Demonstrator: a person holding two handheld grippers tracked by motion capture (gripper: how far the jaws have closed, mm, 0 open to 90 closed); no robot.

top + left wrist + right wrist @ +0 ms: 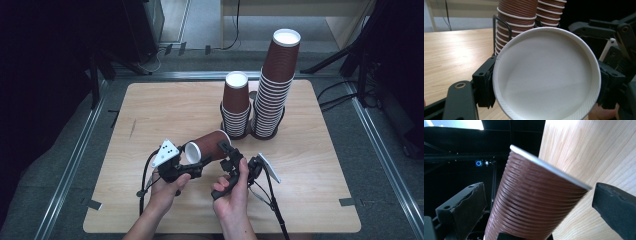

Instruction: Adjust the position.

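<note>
Cup (209,145), brown and ribbed with a white inside, lies on its side above the worktop (150,110), held between the two grippers just in front of the cup stacks. Its open mouth faces the left gripper (199,165), whose fingers (484,82) are clamped on the rim from both sides; in the left gripper view the white interior faces the camera with a black pad pressed against each edge of the rim. The right gripper (227,152) sits at the cup's base end, on the side away from the mouth. In the right gripper view its fingers (464,207) stand on either side of the ribbed wall with a gap showing on both sides, so they look open around the cup rather than pressing it, though the contact lower down is hard to make out. The person's hands come up from the near edge, the left hand (167,187) and right hand (232,192) each wrapped round a gripper body. Behind the cup, two stacks of the same cups stand upside down in a black wire holder (250,131): the short stack (236,102) directly behind the cup, and the tall stack (276,80) just beside it, farther from the left gripper. The two stacks stand close together, near the far edge of the worktop.
</note>
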